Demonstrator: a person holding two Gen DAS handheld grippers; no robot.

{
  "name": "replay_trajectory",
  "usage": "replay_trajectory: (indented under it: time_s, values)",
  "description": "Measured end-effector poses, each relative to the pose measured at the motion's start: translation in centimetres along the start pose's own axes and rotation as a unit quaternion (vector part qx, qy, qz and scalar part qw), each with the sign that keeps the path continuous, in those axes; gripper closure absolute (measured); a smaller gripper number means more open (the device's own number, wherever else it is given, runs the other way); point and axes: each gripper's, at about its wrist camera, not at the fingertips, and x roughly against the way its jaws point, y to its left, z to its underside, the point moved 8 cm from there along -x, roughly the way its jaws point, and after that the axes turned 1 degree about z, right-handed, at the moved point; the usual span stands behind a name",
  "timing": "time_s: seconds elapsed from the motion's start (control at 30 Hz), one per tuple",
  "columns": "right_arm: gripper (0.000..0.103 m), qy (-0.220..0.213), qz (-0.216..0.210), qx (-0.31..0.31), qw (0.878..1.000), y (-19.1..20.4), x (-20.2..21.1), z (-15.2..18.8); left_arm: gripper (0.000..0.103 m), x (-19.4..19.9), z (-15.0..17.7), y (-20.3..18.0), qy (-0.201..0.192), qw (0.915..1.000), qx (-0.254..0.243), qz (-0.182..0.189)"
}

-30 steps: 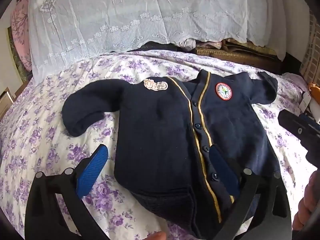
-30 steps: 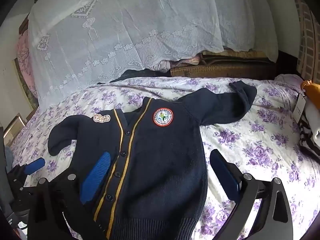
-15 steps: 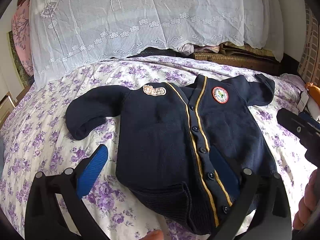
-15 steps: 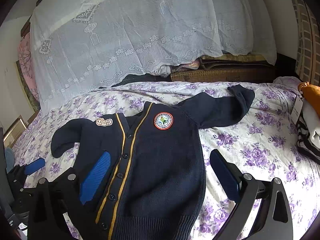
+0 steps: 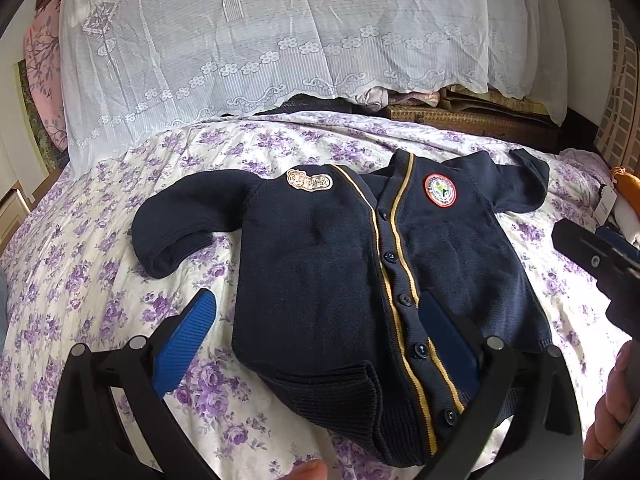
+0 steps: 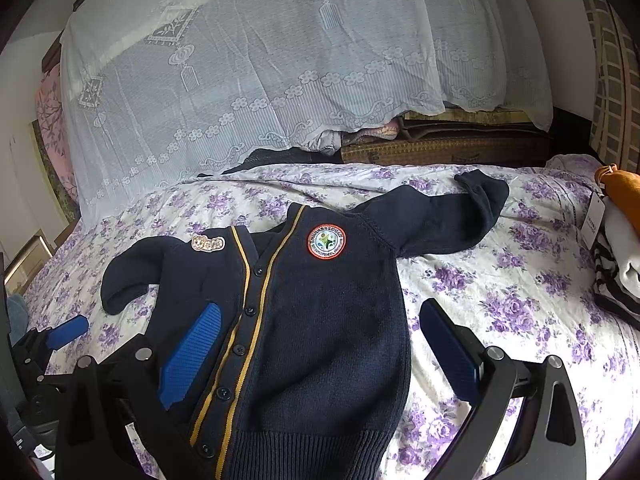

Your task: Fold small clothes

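A small navy cardigan [image 5: 320,264] with yellow trim, buttons and a round red badge lies face up on the purple-flowered bedspread [image 5: 80,280], sleeves spread to both sides. My left gripper [image 5: 320,332] hovers open above its hem, the left pad [image 5: 188,340] over the bedspread and the right pad over the button band. In the right wrist view the cardigan [image 6: 328,320] fills the middle. My right gripper [image 6: 320,356] is open above its lower half and holds nothing. Each gripper shows at the edge of the other's view: the right gripper [image 5: 592,256] and the left gripper [image 6: 66,332].
A white lace cloth [image 6: 280,72] drapes a pile at the head of the bed, with a brown woven mat [image 6: 440,148] below it. Folded striped, white and orange clothes with a tag [image 6: 616,264] sit at the right edge. A hand [image 5: 612,400] shows at the lower right.
Both grippers have drawn back and tilted up a little, so the cardigan sits lower and smaller in both views. The cardigan has not moved. Both grippers stay open.
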Motion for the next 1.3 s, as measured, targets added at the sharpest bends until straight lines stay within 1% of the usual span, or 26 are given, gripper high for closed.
replay_trajectory:
  time_s: [1.3]
  values:
    - [0.003,-0.001,-0.001,-0.001,1.000,-0.23,0.07,0.03,0.005,-0.20,0.39,0.72,0.006,1.0000,0.005,-0.003]
